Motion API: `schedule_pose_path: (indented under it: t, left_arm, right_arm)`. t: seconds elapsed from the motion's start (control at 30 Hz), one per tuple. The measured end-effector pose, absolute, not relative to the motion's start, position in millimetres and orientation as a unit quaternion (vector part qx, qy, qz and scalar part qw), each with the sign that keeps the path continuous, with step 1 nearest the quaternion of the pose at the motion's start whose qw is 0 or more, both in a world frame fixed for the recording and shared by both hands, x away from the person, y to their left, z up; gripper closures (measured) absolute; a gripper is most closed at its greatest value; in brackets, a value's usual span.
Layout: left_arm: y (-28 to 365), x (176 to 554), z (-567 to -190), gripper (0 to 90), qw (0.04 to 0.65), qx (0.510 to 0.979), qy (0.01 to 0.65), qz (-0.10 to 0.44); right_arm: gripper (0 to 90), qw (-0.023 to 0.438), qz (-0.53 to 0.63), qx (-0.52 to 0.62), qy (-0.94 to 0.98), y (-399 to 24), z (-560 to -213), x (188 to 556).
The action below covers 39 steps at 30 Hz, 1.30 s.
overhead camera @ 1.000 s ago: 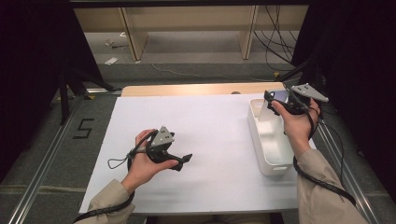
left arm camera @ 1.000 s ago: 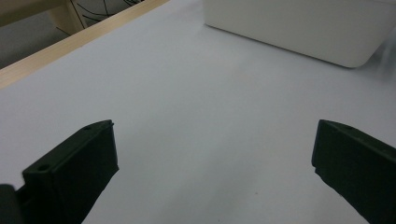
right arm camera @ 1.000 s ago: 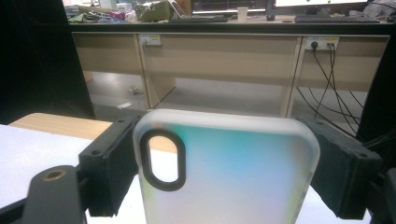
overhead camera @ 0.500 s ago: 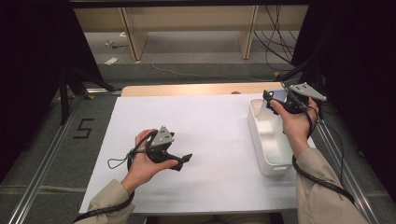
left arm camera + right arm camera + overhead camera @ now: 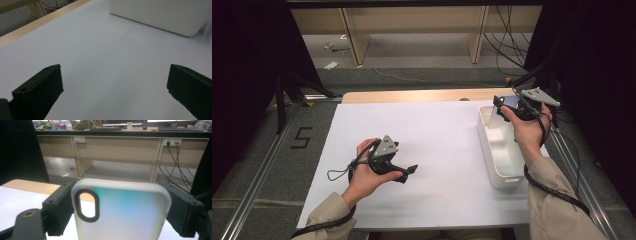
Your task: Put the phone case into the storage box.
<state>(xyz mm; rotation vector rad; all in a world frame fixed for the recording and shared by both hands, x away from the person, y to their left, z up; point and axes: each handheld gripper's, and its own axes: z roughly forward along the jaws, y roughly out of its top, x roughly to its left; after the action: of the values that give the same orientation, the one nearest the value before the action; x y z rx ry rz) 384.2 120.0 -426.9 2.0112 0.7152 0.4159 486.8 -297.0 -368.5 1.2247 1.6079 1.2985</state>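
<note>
The right gripper (image 5: 120, 210) is clamped on the two sides of a frosted translucent phone case (image 5: 122, 212) with an oval camera hole, held above the white plastic bin (image 5: 499, 157). The left gripper (image 5: 404, 172) rests low over the white table (image 5: 447, 130), jaws wide apart and empty.

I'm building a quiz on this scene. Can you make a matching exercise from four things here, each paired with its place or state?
Things:
1. phone case
2. white bin
3. left gripper
4. white sheet

States:
A. jaws open over bare surface
B. clamped between the right gripper's jaws
C. covers the tabletop
D. stands at the table's right side

Pairs: 1-B, 2-D, 3-A, 4-C
</note>
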Motion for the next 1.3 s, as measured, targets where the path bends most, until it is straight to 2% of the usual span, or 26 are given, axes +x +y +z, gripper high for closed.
schedule_pose_path:
  t: [1.3]
  left_arm:
    - [121,385,-427,0.0,0.465,0.818,0.292,0.170]
  right_arm:
    - [18.6,0.359,0.498,0.474,0.631,-292,-373,500]
